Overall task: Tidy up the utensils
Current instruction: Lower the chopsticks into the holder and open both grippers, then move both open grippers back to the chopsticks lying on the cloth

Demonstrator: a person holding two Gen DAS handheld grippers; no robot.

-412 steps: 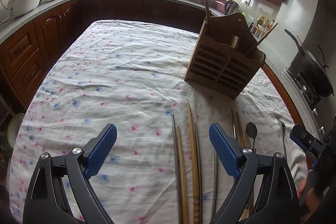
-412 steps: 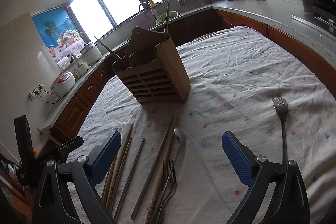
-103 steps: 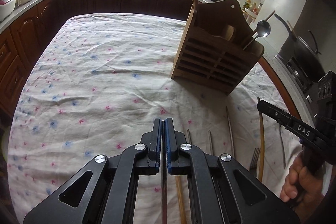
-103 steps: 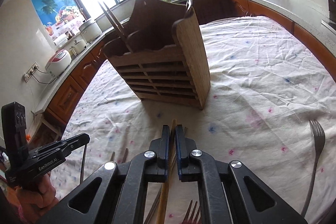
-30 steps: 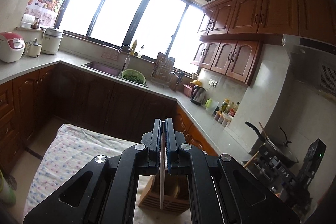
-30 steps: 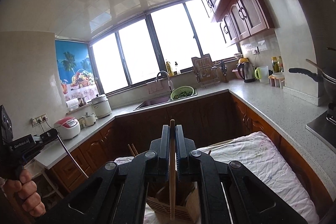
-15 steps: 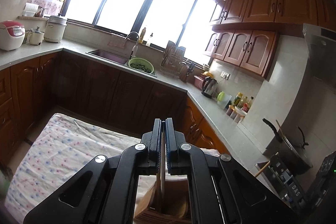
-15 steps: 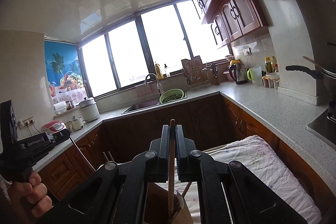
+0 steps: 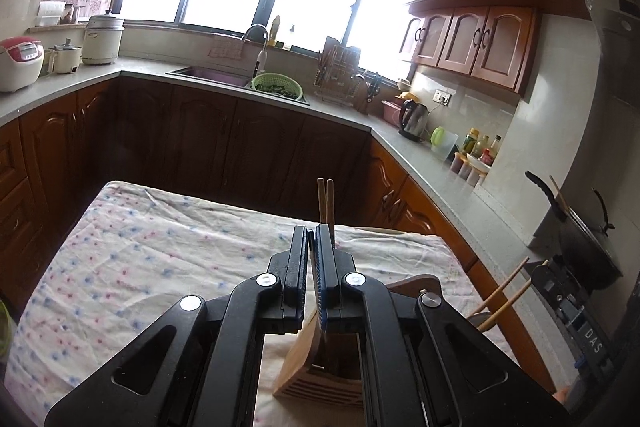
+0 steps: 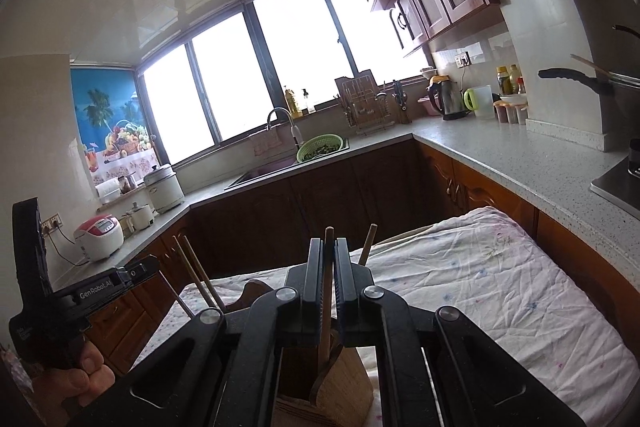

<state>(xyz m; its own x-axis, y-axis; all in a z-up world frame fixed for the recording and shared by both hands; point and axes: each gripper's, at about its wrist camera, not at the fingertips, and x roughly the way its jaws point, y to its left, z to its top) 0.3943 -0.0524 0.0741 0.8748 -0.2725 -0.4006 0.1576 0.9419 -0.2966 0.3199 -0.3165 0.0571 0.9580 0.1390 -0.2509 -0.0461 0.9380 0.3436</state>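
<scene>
Grippers both hover above the wooden holder [image 9: 320, 367]: left gripper [image 9: 311, 267] pinches a metal chopstick [image 9: 316, 291], right gripper [image 10: 329, 279] clamps a wooden chopstick [image 10: 327, 307] (tip inside).

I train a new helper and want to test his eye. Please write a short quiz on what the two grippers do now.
1. True or false: the right gripper is shut on a wooden chopstick.
2. Both held chopsticks hang over the: A) holder B) sink C) pot.
3. Which gripper holds the thin grey chopstick?

Key: 1 true; 2 A; 3 the left gripper.
</scene>
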